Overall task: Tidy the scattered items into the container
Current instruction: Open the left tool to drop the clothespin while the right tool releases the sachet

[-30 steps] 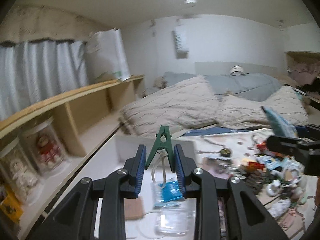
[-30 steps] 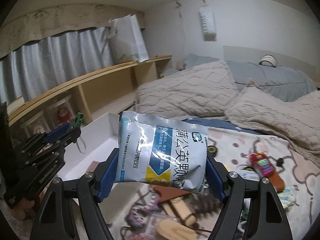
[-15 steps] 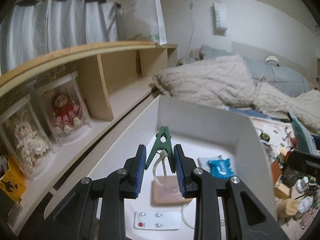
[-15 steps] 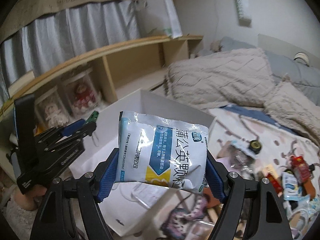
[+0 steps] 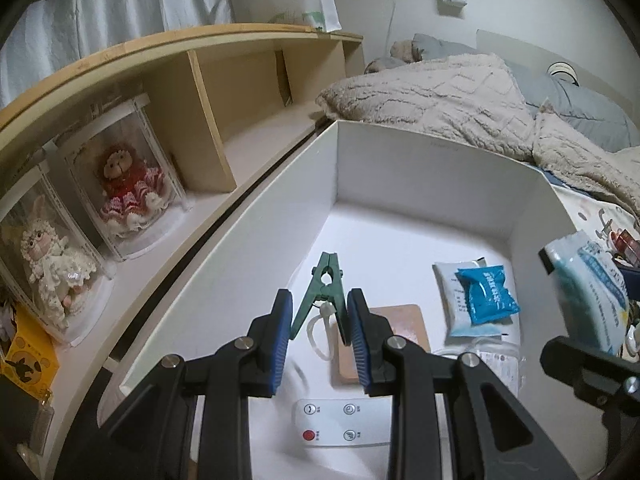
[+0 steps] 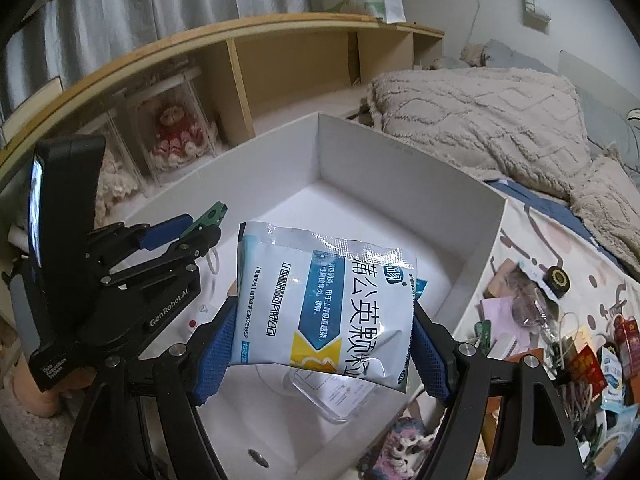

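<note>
The white box (image 5: 420, 160) sits on the bed with its top open, pushed against the wooden shelf (image 5: 208, 92). I have the left hand-held gripper (image 5: 320, 336) over its inside, blue pads clamped on a green clothespin (image 5: 326, 284) that points forward with a pale loop hanging from it. Beneath it on the box floor lie a tan square pad (image 5: 404, 328), a white remote (image 5: 340, 428) with a red button, and a blue sachet (image 5: 488, 294) on a white packet. My right hand-held gripper (image 6: 324, 356) grips a white and blue medicine sachet (image 6: 324, 304) by its sides, above the box's near right edge. Small clutter (image 6: 560, 328) is strewn over the patterned sheet to the right of the box.
</note>
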A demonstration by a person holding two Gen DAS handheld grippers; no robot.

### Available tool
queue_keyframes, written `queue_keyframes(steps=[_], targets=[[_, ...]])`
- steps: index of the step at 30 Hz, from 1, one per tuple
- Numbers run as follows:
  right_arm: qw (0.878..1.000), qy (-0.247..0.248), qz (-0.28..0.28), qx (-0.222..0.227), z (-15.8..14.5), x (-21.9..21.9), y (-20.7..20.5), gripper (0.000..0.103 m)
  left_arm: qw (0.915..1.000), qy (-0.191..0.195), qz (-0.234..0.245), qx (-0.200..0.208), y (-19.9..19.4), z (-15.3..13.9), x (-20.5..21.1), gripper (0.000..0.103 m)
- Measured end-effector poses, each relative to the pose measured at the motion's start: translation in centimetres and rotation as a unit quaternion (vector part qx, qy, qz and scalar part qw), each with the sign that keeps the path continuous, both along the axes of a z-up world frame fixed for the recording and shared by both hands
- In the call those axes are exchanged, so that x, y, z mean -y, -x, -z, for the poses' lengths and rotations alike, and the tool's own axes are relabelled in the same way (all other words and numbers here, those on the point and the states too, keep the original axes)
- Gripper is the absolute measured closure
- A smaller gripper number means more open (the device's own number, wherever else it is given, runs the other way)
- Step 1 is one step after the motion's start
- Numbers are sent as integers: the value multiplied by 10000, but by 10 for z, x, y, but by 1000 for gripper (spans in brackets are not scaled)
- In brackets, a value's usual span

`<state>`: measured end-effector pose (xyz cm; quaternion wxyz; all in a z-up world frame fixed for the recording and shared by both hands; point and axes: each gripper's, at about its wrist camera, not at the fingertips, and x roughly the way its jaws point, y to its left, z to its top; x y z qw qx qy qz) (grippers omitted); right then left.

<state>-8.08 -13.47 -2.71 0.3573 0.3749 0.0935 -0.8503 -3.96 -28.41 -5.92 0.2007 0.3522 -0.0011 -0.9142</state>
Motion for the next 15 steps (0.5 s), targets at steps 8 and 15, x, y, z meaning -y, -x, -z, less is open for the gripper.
queue_keyframes(steps=[8, 15], targets=[[9995, -128, 22, 289, 15, 13, 10, 24, 9996, 145, -11, 244, 1, 9, 0, 75], [9987, -213, 30, 460, 22, 20, 11, 24, 9993, 203, -62, 301, 0, 10, 1, 75]])
